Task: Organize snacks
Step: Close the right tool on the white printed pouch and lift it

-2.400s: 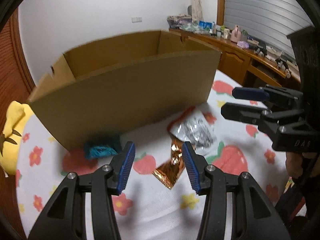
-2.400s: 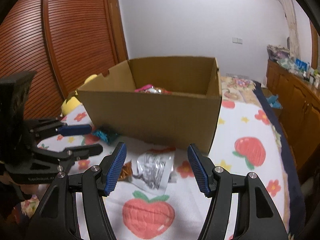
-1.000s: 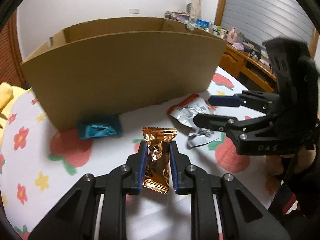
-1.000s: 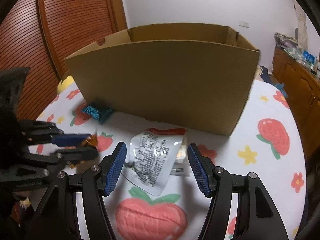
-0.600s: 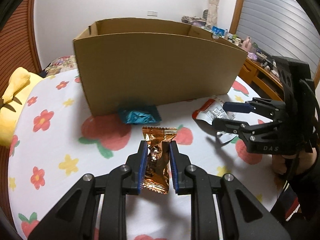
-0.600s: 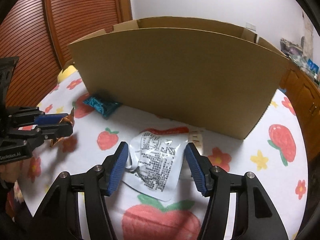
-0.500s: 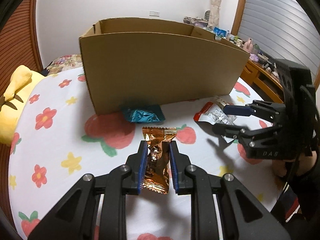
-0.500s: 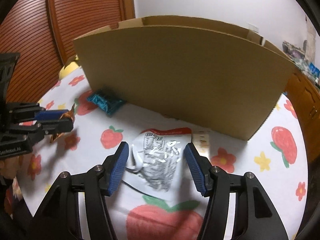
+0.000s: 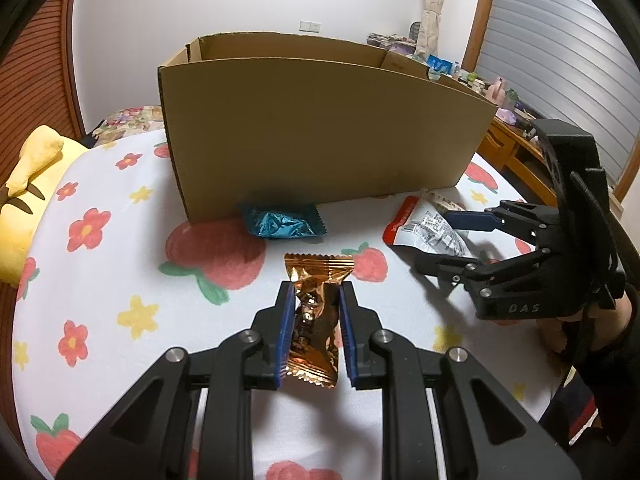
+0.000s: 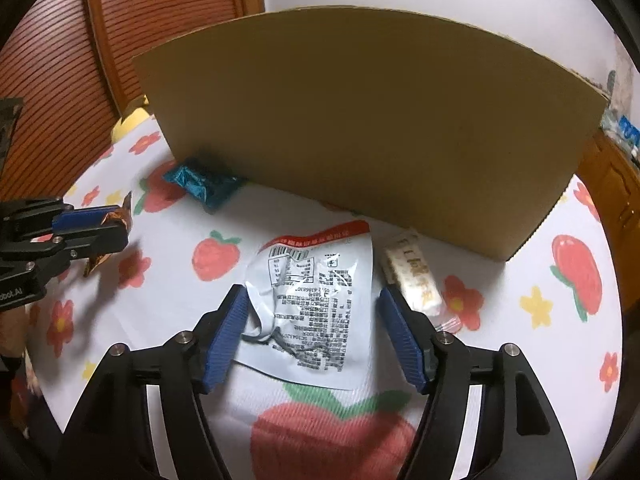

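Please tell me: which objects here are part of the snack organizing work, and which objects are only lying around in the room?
Part of the job:
- cardboard box
- orange candy, clamped in the left gripper
- blue candy
- silver pouch, between the open fingers of the right gripper
- white bar

Just lying about:
- yellow plush toy
- clutter on the wooden dresser

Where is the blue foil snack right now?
The blue foil snack lies on the strawberry-print cloth against the cardboard box, near its left corner.
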{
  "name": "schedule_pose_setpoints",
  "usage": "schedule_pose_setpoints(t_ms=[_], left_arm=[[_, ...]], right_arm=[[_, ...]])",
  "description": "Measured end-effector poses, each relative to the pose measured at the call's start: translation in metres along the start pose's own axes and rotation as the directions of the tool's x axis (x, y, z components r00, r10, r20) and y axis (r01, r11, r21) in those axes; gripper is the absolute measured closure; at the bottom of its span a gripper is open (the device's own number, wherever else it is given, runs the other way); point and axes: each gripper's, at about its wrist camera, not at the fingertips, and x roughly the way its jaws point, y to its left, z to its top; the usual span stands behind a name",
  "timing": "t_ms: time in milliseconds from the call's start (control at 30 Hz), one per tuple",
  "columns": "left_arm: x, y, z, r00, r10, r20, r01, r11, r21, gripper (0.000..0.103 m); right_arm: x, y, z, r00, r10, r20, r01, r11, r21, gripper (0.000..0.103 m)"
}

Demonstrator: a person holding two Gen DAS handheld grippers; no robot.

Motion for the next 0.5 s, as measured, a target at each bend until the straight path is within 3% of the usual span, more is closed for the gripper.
schedule_pose_setpoints(t_ms=[133,200,500], left_arm=[[0.0009,-0.0001,-0.0004,1.000,-0.001,-0.001,0.001,1.000,0.000,0.083],[0.0014,-0.0001,-0.0007,1.000,0.001,-0.002,-0.001,1.000,0.000,0.083],[0.0028,-0.0004,-0.0018,1.000,0.009,0.000,-0.009,1.000,-0.001,0.083]], right_arm=[[0.0036,0.0067,0.0008,1.000,-0.024,-0.007,0.024,0.999,-0.032,0.030],[0.0037,0.0079,0.0006,1.000,-0.024,-0.002,0.023,0.999,-0.034,0.040],[-0.0010,0.0113,-0.0025,1.000,-0.014,0.017,0.015,0.999,-0.043,0.045]])
